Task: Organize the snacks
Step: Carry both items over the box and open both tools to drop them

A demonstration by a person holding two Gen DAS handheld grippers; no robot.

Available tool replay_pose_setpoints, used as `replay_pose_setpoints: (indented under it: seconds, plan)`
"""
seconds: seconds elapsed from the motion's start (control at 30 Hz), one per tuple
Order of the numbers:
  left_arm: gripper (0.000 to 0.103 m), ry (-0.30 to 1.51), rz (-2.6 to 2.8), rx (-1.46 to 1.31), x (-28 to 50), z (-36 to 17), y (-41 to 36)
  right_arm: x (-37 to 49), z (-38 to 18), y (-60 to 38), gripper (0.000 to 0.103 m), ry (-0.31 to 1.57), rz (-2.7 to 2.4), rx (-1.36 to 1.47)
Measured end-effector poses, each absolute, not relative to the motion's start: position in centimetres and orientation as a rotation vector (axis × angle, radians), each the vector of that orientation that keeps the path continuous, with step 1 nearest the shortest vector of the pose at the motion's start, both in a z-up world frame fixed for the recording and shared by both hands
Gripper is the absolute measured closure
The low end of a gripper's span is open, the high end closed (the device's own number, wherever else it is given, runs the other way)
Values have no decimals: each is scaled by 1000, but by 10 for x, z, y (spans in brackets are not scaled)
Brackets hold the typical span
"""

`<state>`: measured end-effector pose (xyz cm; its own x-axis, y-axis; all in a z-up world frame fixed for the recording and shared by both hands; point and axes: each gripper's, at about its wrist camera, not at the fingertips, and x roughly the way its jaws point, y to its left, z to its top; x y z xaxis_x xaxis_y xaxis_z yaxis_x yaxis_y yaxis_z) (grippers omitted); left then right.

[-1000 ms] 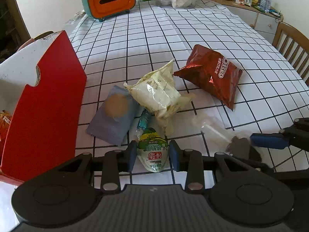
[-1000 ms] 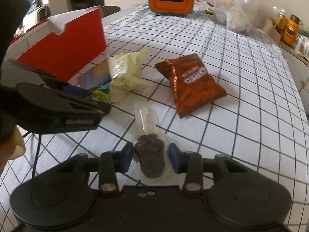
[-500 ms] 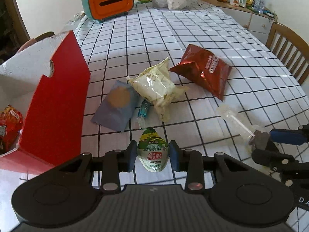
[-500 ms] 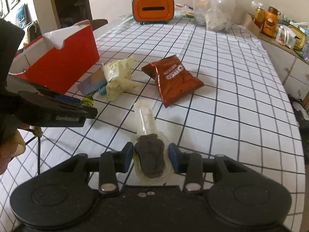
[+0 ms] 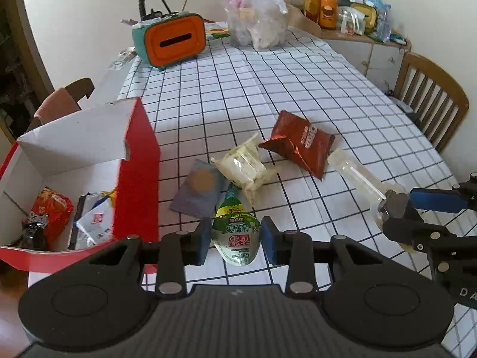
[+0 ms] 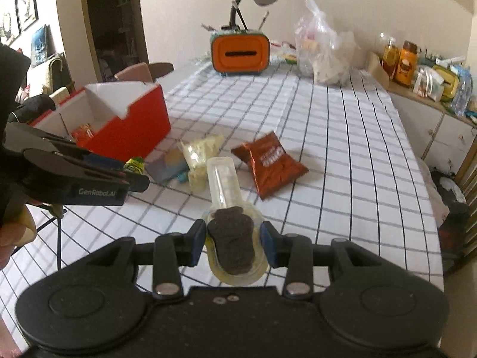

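The left gripper (image 5: 235, 240) has its jaws clamped on a glossy green-and-white pouch (image 5: 237, 243), held above the tabletop (image 5: 268, 83). The right gripper (image 6: 234, 241) has its jaws clamped on a clear, rigid plastic pack with a dark, crumbly biscuit (image 6: 234, 246); its lower end is cut off behind the gripper body. A crinkled red foil Oreo bag (image 5: 301, 144), a pale wrinkled packet (image 5: 243, 167) and a flat grey-blue sachet (image 5: 198, 191) lie on the grid-patterned cloth. Beside them, the red cardboard box (image 5: 140, 176) holds snack packets, partly hidden by its wall.

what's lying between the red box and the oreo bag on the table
In the left wrist view, between red box and Oreo bag: a grey-blue packet and a pale yellow bag.
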<state>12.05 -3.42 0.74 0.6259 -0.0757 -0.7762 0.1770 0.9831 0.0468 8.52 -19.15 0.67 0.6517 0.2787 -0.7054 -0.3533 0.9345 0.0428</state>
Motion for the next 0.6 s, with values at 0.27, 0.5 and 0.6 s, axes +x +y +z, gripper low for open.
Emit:
replay_pose_setpoints:
  seconds: [0.27,0.5,0.6]
  plan:
    - [68,829,-122,135,116,38,-10,88,38,-160,64,733,387,-143]
    - [68,799,-87,141,119,52,20,101,53,-122,64,708,418,-175]
    - [68,796,-69,141,121,56,36,109,58,-103,64,698,425,-201]
